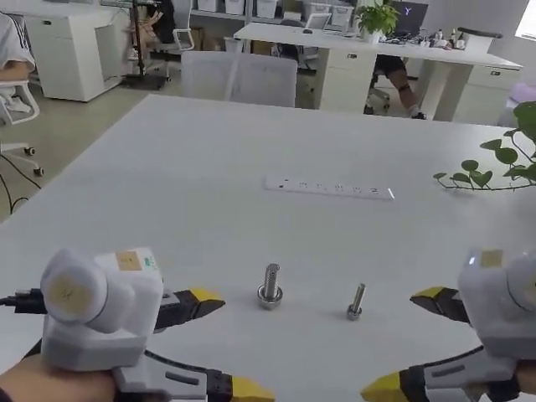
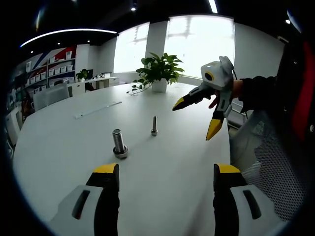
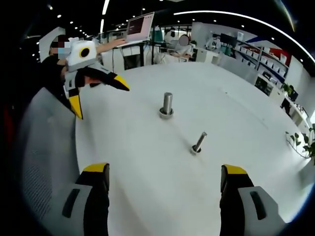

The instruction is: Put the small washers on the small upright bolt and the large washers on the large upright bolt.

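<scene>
A large upright bolt (image 1: 270,285) with a washer at its base stands on the white table (image 1: 251,167). To its right stands a small upright bolt (image 1: 356,302), leaning slightly. The large bolt (image 2: 118,143) and small bolt (image 2: 154,126) lie ahead of my left gripper (image 2: 166,173), which is open and empty. My right gripper (image 3: 165,172) is open and empty too, with the large bolt (image 3: 167,105) and small bolt (image 3: 198,143) in front. In the head view the left gripper (image 1: 230,343) is at the lower left, the right gripper (image 1: 406,343) at the lower right.
A white power strip (image 1: 328,188) lies further back on the table. A trailing plant (image 1: 494,163) reaches in at the right edge. Chairs (image 1: 239,79) and other desks stand behind, with people seated there.
</scene>
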A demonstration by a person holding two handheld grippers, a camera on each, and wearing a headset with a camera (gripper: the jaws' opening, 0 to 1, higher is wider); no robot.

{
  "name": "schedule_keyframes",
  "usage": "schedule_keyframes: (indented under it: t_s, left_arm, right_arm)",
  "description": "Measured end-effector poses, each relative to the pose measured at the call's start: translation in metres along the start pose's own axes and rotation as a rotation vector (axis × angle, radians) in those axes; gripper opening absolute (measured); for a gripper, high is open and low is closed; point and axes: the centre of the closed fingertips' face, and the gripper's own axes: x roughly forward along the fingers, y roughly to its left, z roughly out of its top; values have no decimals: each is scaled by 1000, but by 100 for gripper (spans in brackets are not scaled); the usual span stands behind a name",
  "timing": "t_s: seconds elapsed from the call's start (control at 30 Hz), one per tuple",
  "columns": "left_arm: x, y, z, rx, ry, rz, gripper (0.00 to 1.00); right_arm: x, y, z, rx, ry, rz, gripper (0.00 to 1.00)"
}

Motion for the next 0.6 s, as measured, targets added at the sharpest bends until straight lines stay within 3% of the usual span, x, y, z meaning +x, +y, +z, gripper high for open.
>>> schedule_keyframes:
  t_s: [0.27, 0.6]
  left_arm:
    - [-4, -1, 1, -3, -7, 8, 78]
    - [-5, -1, -1, -22, -15, 13, 79]
  right_arm:
    - [-10, 10, -4, 35, -53, -32, 94]
    - [-16, 12, -1, 65, -138, -61, 95]
